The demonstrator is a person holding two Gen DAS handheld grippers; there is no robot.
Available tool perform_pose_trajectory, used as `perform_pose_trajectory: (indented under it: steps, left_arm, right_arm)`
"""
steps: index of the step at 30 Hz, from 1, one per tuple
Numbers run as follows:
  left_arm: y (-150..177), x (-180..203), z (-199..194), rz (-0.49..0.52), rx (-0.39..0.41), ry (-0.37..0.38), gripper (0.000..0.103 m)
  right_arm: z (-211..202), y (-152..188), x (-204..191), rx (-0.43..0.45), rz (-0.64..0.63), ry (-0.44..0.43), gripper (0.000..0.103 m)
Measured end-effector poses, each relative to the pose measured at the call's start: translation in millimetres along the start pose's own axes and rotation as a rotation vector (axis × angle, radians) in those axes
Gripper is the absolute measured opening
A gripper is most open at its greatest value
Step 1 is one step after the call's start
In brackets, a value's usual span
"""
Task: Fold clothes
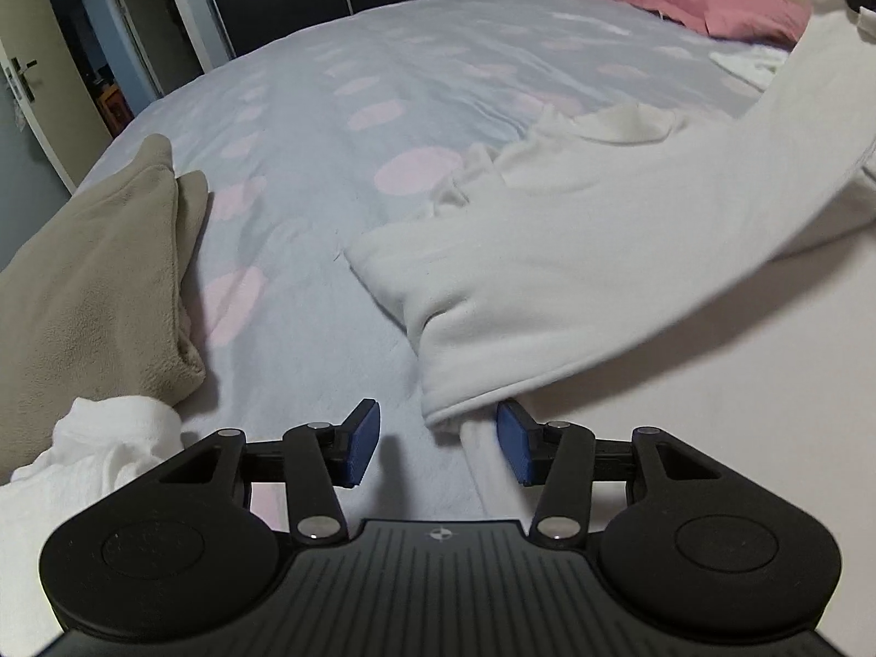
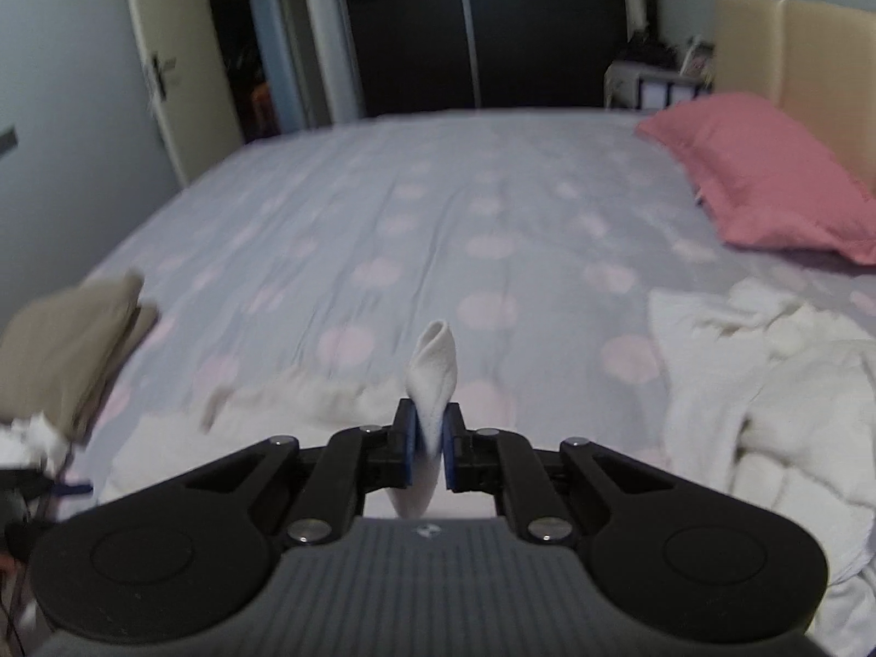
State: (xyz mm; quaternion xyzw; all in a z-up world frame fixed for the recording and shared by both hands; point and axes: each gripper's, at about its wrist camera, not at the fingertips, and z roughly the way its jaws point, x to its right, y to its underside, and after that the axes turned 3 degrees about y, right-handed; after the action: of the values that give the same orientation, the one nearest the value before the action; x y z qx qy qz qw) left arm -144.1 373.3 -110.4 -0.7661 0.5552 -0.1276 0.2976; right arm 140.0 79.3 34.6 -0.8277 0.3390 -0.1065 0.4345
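Lifting white garment off bed: right gripper pinches a fold; left gripper, jaws apart, nears hem. Advise clamping hem edge squarely before spreading.

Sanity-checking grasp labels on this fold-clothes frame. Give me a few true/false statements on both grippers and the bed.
1. The right gripper is shut on a fold of the white garment. True.
2. The left gripper is clamped on the white garment's hem. False: it is open, the hem lying just ahead of it, unpinched.
3. A folded beige garment lies to the left on the bed. True.
4. The pillow is blue. False: it is pink.
5. The bedsheet is plain white. False: it is pale grey-blue with pink spots.
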Motion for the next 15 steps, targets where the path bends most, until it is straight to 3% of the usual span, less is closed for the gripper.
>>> perform_pose_trajectory:
  steps: [4,7,9,15]
  left_arm:
    - [-5.9,6.5,4.1,0.02,0.009,-0.027,0.043]
    - [-9.3,6.0,2.6,0.003,0.026,-0.023,0.021]
    - [-10.5,6.1,-0.9,-0.005,0.034,-0.024,0.013]
    - [-7.0,1.5,-1.1,-0.024,0.002,-0.058,0.01]
  right_arm:
    - [-8.7,-5.3,9.7,0.051,0.027,0.048,0.011]
    - [-6.1,-2.6,15.9,0.031,0.037,0.07,0.011]
    - [0.9,2.8,17.8,0.003,0.037,0.073,0.011]
    - [19.6,18.1,26.4,-0.035,0.046,0.098,0.011]
